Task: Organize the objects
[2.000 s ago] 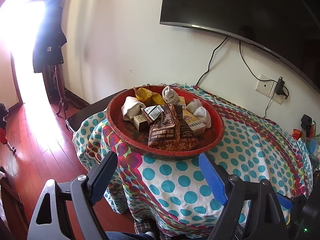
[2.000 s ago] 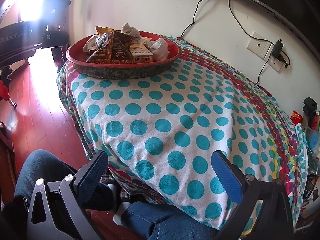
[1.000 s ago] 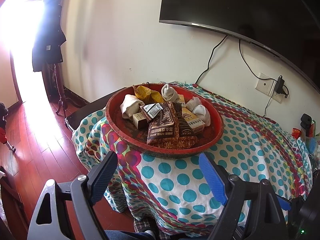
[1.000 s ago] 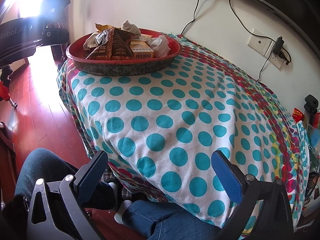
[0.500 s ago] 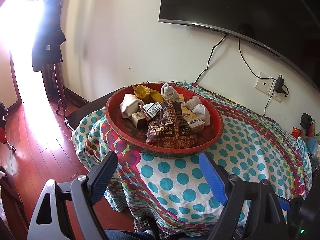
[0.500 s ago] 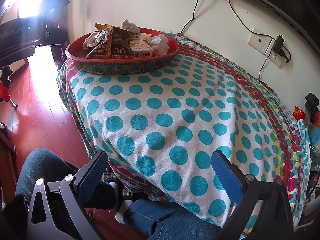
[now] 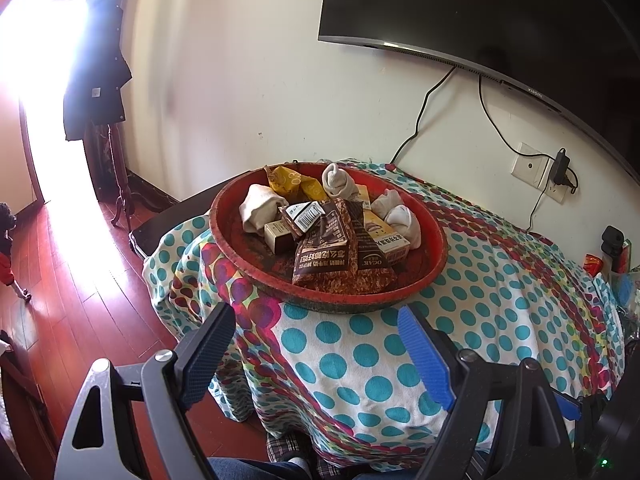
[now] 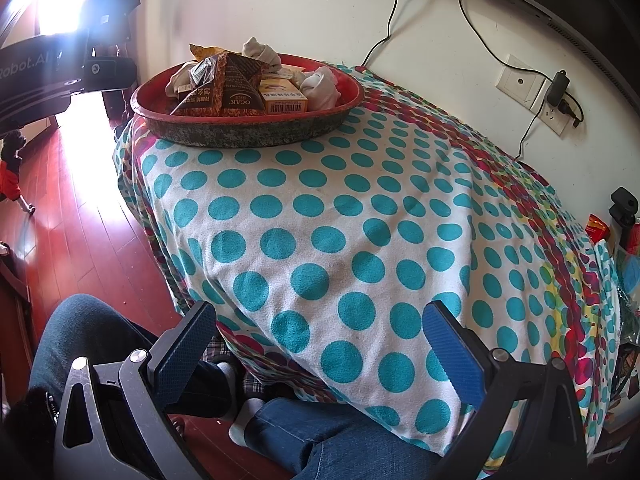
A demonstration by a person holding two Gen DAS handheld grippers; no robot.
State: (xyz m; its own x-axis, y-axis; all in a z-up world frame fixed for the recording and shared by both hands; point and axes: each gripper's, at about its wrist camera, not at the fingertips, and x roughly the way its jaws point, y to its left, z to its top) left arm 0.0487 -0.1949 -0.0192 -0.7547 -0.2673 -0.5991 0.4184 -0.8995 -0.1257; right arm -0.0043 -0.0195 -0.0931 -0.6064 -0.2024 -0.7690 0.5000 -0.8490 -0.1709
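Both my claws, left point(image 7: 310, 344) and right point(image 8: 320, 342), hang spread and empty over the table's near edge. Little has changed in two seconds; they only drifted slightly. Bare dotted cloth point(image 8: 320, 216) ahead leaves room. Beyond, the red tray point(image 7: 434, 236) holds heaped packets point(image 7: 326, 250) and socks point(image 7: 260, 206).

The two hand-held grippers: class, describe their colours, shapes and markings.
Left hand-held gripper: black angular frame, silver bolts, triangular cut-out, textured pads in bright and dark blue. Right hand-held gripper: same build. The left one's body reads "Robot.AI" in the right wrist view.
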